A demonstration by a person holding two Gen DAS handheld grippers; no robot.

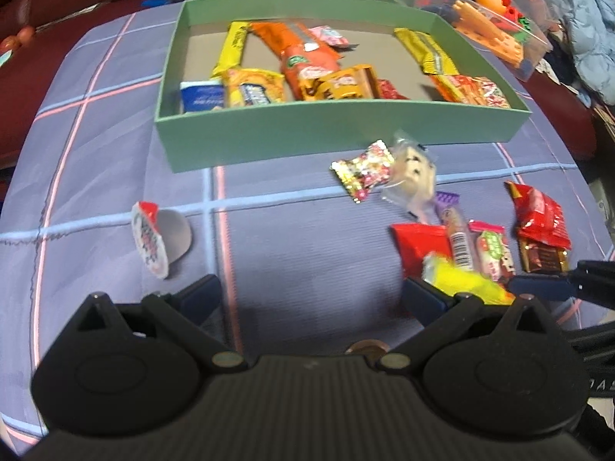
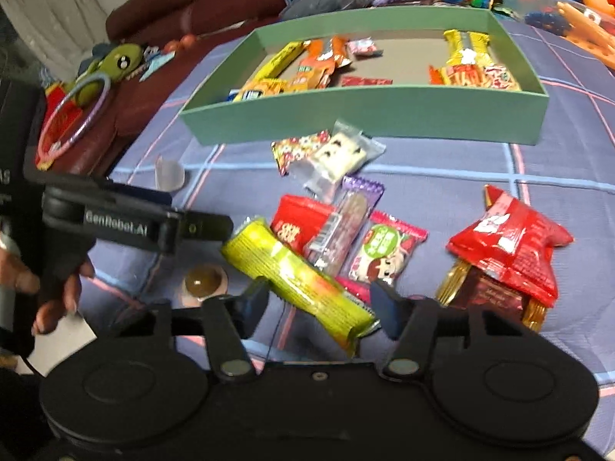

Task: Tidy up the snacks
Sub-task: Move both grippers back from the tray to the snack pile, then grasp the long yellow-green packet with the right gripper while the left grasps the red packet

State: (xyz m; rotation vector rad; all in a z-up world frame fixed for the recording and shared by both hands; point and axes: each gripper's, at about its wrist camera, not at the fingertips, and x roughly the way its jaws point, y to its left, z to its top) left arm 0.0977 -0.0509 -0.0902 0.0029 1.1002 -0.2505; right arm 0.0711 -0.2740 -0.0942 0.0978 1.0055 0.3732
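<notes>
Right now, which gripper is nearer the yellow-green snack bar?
Right. The right gripper has the yellow-green snack bar between its fingers. The left gripper is open beside it over bare cloth, one finger near the bar's far end.

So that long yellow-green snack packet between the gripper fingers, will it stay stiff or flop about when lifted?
The yellow-green packet looks long, and the right gripper straddles it near one end, so the free end may sag. Its glossy wrapper probably makes it slippery. It looks thin and likely light, so lifting should be easy, though it might swivel between the fingers.
</notes>
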